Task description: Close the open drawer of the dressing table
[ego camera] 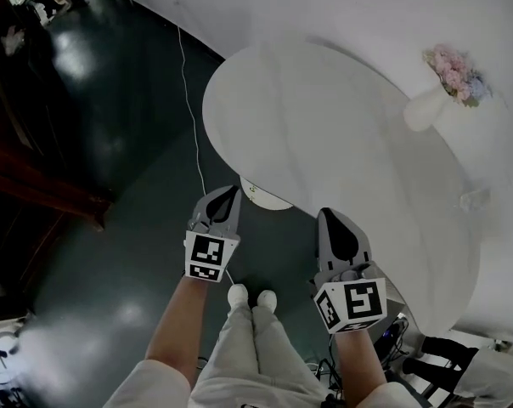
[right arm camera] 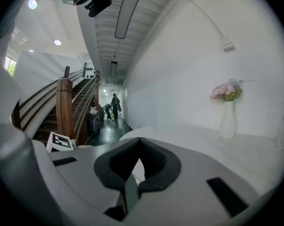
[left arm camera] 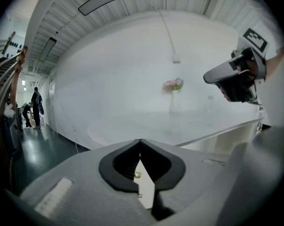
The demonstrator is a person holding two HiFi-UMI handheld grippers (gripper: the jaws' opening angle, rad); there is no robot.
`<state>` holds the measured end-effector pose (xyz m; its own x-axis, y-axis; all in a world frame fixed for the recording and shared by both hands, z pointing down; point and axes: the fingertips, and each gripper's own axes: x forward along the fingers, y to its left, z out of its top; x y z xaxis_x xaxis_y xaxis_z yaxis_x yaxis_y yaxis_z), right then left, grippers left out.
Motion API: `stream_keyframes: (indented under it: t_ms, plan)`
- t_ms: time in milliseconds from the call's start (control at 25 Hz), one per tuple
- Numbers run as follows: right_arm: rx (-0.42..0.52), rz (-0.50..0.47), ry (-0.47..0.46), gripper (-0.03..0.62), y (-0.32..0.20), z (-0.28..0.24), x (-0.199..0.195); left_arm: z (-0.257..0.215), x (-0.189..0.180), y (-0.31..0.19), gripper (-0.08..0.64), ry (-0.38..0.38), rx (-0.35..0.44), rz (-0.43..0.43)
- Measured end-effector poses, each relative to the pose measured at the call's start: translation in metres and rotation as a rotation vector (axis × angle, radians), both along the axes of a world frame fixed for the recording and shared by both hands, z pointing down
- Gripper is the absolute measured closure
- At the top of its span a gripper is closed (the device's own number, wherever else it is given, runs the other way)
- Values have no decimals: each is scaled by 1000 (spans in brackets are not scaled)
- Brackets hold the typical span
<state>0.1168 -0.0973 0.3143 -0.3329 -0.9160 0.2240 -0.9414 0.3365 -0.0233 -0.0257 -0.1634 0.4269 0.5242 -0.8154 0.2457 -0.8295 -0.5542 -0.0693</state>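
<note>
The white dressing table [ego camera: 324, 134] has a rounded top, and I look down on it from above. A pale curved drawer front [ego camera: 269, 199] with a small gold knob juts out from under the table's near edge. My left gripper [ego camera: 231, 191] is shut and empty, its tip just left of that drawer front. The right gripper [ego camera: 329, 214] is also shut and empty, over the table's near edge. In the left gripper view the jaws [left arm camera: 140, 141] meet, and the gold knob [left arm camera: 138, 174] shows through the gap behind them. The right gripper's jaws [right arm camera: 140, 139] meet too.
A white vase [ego camera: 425, 109] with pink and blue flowers [ego camera: 457, 73] stands at the table's far right. A thin cable [ego camera: 194, 134] runs over the dark floor at the left. A wooden staircase [right arm camera: 62, 107] rises at the left, with people [right arm camera: 114, 105] far down the hallway.
</note>
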Motion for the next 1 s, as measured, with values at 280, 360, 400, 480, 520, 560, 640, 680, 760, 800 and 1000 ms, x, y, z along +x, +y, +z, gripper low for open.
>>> stream_keyframes:
  t_ms: [280, 360, 400, 480, 520, 560, 640, 680, 760, 800, 1000]
  plan:
    - [17, -28, 15, 592, 13, -34, 0, -48, 0, 19, 541, 4, 29, -16]
    - [24, -33, 27, 592, 15, -44, 1, -63, -1, 23, 541, 9, 39, -24]
    - [27, -40, 36, 592, 17, -49, 0, -71, -1, 26, 541, 13, 46, -28]
    - [35, -58, 60, 592, 20, -58, -1, -87, 0, 33, 541, 21, 63, -29]
    - [40, -66, 74, 592, 23, -63, 0, -95, 2, 37, 541, 22, 72, -26]
    - [48, -73, 86, 592, 25, -68, 0, -102, 4, 40, 541, 25, 82, -22]
    - [69, -79, 105, 592, 29, -79, 3, -117, 6, 47, 541, 41, 100, -20]
    - [78, -80, 108, 592, 31, -84, 5, -126, 6, 50, 541, 52, 110, -24]
    - [94, -79, 102, 592, 34, -95, 9, -143, 6, 55, 541, 66, 135, -29]
    - [101, -78, 95, 592, 35, -100, 11, -151, 6, 58, 541, 66, 148, -27]
    - [137, -67, 78, 592, 40, -124, 22, -186, 11, 67, 541, 47, 202, -11]
